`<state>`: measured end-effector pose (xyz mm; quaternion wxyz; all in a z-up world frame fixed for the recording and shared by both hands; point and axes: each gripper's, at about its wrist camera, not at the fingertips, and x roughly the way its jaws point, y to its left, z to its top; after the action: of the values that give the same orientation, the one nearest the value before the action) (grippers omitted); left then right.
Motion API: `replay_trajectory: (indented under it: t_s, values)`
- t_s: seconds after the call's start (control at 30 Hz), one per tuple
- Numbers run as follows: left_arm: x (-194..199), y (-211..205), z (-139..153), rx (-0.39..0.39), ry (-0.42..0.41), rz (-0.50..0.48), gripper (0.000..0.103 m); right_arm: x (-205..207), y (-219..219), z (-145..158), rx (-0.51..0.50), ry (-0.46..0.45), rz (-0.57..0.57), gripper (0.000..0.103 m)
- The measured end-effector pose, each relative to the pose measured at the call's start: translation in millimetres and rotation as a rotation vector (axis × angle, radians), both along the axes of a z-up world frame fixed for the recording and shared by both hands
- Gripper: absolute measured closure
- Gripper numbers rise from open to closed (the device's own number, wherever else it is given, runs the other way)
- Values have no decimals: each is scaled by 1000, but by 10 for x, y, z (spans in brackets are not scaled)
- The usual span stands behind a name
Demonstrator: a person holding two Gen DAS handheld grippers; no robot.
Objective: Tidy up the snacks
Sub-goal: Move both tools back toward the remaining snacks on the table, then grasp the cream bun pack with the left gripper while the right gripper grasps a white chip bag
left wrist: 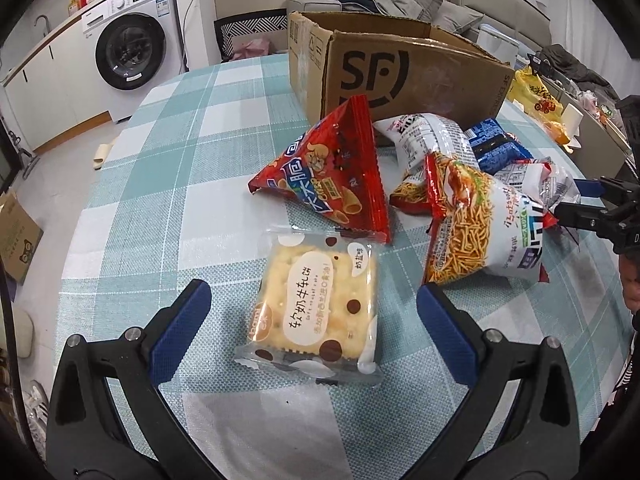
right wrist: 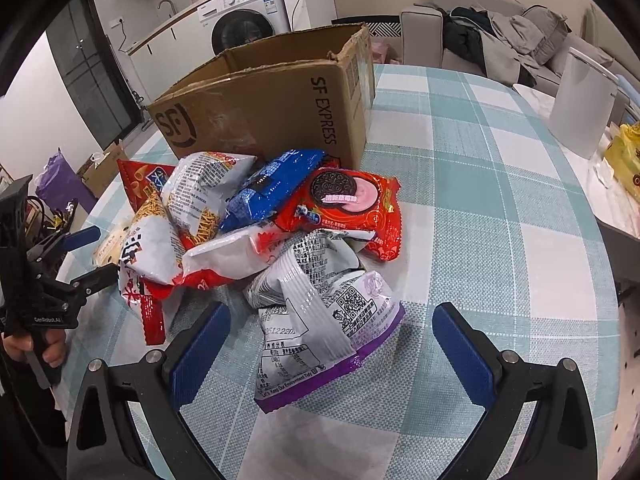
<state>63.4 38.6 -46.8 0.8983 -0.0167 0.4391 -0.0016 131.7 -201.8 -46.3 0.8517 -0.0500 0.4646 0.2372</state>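
Observation:
My left gripper point(left wrist: 314, 304) is open, its blue pads on either side of a clear cracker packet point(left wrist: 316, 312) lying flat on the checked tablecloth. Behind it lie a red triangular crisp bag point(left wrist: 328, 176) and a noodle-snack bag point(left wrist: 472, 224). My right gripper point(right wrist: 332, 322) is open around a white and purple snack bag point(right wrist: 320, 328). Beyond that bag the pile holds a red Oreo pack point(right wrist: 348, 208) and a blue pack point(right wrist: 268, 192). An open SF cardboard box point(right wrist: 280, 116) stands behind the pile; it also shows in the left wrist view point(left wrist: 400, 72).
A white cylindrical appliance point(right wrist: 580, 104) and a yellow bag point(right wrist: 628, 156) stand at the table's right side. A washing machine point(left wrist: 132, 48) and a sofa with clothes point(right wrist: 500, 40) are beyond the table. The left gripper shows at the right wrist view's left edge point(right wrist: 86, 252).

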Motion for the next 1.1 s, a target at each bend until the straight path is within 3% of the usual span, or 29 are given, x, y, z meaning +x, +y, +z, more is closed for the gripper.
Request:
replay_trajectory:
  t_s: [0.27,0.77,0.83,1.1]
  values:
    - [40,33,-78,-3,28,11,1,28,-14,-43,51,14,-3,2]
    - [87,25,-134,3,55,6,1,33,-40,-39,83,25,17,33]
    - [94,28,-138,2,58,3,1,21,-61,-23,103,27,28,41]
    - [86,21,-141,4,59,0,1,-24,-115,45,119,4,41,48]
